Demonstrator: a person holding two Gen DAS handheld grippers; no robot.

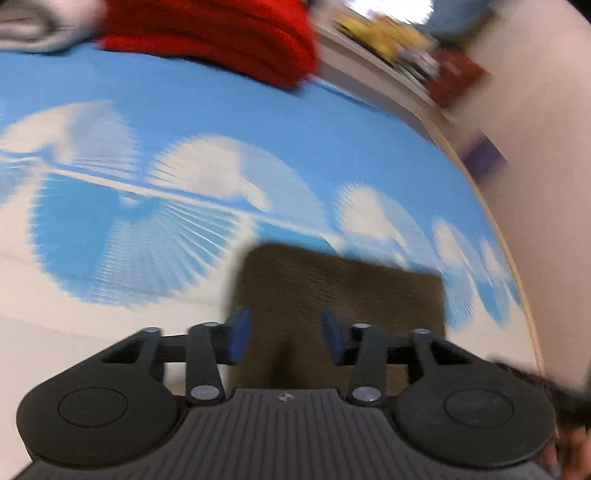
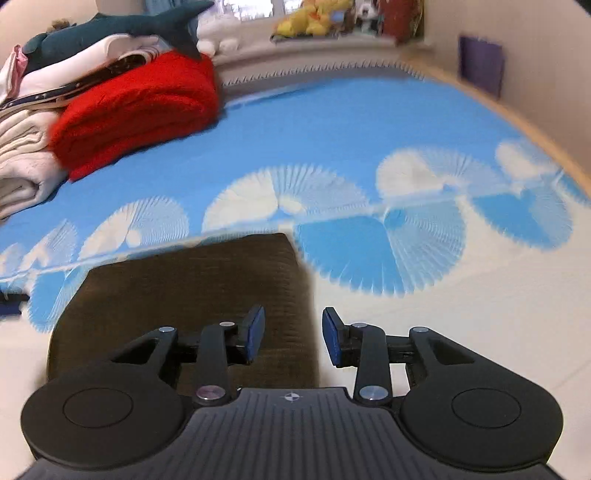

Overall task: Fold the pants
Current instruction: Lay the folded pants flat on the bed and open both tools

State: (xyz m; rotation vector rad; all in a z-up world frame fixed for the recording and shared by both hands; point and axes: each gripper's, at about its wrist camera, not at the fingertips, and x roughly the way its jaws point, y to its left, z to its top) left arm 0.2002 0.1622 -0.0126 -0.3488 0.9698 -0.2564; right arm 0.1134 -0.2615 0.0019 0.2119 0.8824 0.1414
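Dark brown pants (image 1: 332, 284) lie folded into a flat rectangle on the blue and white bed sheet (image 1: 221, 122). My left gripper (image 1: 286, 334) hovers above their near part, its blue pads apart with nothing pinched between them. In the right wrist view the same pants (image 2: 184, 288) sit low and left. My right gripper (image 2: 293, 334) hangs over their right edge, one pad above the cloth and the other above the sheet (image 2: 332, 122), open and holding nothing. Both views are blurred by motion.
A folded red blanket (image 2: 136, 110) and a pile of pale clothes (image 2: 18, 166) lie at the far left of the bed, with a shark plush (image 2: 110, 29) on top. Soft toys (image 2: 310, 18) line the sill. The wooden bed edge (image 2: 535, 129) and wall run along the right.
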